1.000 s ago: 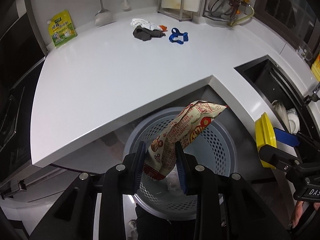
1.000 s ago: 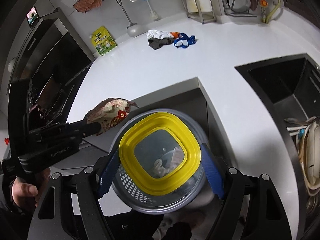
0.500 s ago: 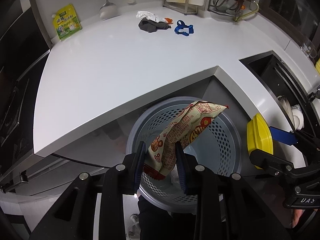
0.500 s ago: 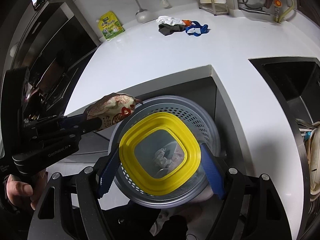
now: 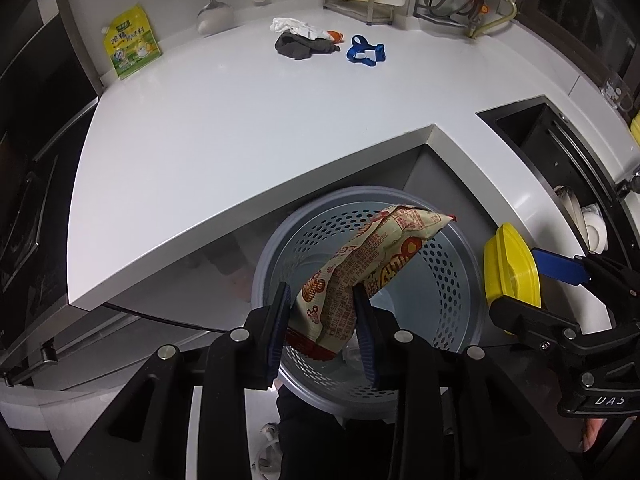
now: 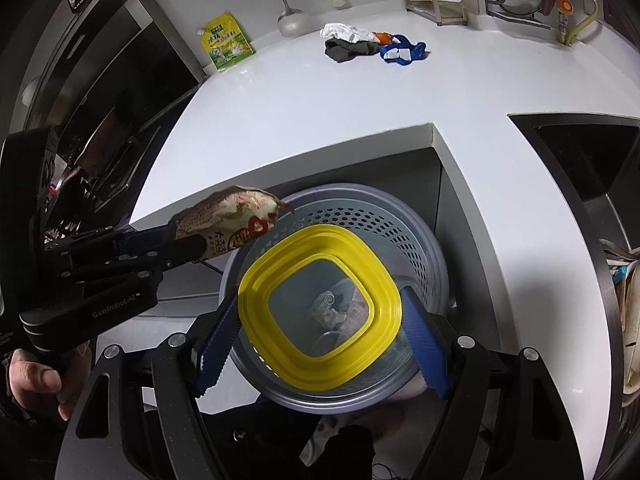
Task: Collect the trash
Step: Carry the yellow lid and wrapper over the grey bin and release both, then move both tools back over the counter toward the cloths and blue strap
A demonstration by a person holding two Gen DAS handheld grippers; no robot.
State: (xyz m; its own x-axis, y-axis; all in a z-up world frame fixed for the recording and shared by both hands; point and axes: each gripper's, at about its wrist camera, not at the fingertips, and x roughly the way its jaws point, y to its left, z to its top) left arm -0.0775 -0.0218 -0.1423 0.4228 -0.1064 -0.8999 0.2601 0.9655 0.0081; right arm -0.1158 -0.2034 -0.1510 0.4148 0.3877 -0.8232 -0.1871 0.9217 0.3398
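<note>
My left gripper [image 5: 322, 322] is shut on a beige and red snack wrapper [image 5: 368, 258] and holds it over the mouth of the grey perforated trash bin [image 5: 452, 276]. The wrapper [image 6: 232, 220] also shows in the right wrist view, at the bin's left rim. My right gripper [image 6: 320, 344] is shut on a yellow-rimmed clear lid [image 6: 320, 308] and holds it flat above the bin [image 6: 416, 252]. The lid [image 5: 510, 276] shows edge-on in the left wrist view, right of the bin. Crumpled clear trash lies in the bin, seen through the lid.
The bin stands on the floor in the inner corner of the white L-shaped counter [image 5: 248, 128]. On the counter's far side lie a dark and white rag pile [image 5: 302, 38], a blue strap [image 5: 366, 52] and a yellow-green pouch [image 5: 130, 42]. A sink [image 6: 580, 152] lies to the right.
Both grippers have risen and drawn back a little, so more of the bin shows below. The wrapper and the lid are still held over the bin.
</note>
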